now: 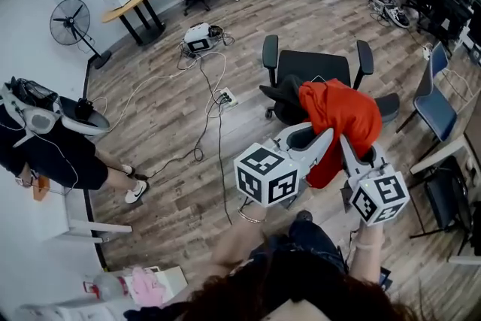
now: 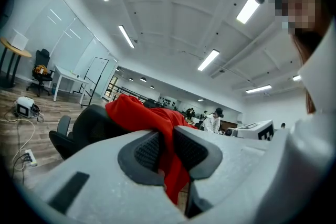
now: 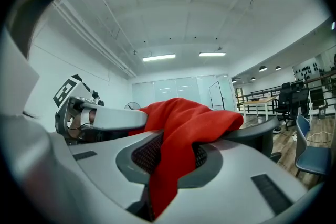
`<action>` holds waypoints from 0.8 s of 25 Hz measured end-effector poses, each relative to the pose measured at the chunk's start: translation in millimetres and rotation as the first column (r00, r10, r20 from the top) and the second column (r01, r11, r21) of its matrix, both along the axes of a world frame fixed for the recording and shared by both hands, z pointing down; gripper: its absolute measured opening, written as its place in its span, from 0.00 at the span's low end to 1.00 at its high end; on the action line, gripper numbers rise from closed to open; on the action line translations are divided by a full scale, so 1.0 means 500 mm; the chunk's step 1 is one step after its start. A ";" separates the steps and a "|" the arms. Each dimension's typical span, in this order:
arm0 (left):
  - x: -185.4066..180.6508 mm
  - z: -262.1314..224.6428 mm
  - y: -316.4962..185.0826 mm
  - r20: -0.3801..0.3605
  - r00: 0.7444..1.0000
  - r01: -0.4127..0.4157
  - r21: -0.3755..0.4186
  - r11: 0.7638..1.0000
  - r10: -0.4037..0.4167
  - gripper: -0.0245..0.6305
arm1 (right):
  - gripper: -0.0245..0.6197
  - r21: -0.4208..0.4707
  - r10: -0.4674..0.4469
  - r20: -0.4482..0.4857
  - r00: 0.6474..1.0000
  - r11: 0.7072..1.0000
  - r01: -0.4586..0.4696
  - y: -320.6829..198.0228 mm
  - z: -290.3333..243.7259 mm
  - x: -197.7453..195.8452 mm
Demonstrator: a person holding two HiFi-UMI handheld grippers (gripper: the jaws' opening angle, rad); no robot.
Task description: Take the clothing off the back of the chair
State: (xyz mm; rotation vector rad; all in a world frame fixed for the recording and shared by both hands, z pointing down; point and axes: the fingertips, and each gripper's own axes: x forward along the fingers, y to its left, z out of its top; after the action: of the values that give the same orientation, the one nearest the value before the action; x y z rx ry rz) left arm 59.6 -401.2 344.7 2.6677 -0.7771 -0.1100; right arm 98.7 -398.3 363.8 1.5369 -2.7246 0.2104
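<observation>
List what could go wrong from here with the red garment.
1. The left gripper and right gripper each pinch only a fold of the red garment, so the fabric could slip free as it lifts.
2. The garment drapes over the back of the black office chair; it may snag there or on an armrest and tug the chair.

Red clothing [image 2: 140, 114] in left tool's [image 2: 167, 150] grip, black chair [image 2: 86, 126] beneath.
</observation>
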 end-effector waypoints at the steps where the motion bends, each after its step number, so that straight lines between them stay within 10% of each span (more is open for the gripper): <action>1: -0.004 -0.004 0.007 0.000 1.000 -0.007 0.006 1.000 0.007 0.14 | 0.12 0.008 0.005 -0.004 1.000 1.000 -0.005 0.006 -0.005 -0.005; 20: -0.082 -0.040 0.166 0.051 0.998 -0.026 0.092 0.995 0.021 0.13 | 0.14 0.059 0.091 -0.046 0.995 0.994 -0.089 0.167 -0.044 -0.085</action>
State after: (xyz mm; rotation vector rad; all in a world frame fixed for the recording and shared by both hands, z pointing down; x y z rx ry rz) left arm 18.5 -318.2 324.9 2.7767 -0.7733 -0.0747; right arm 56.4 -314.6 341.8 1.6581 -2.6497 0.0956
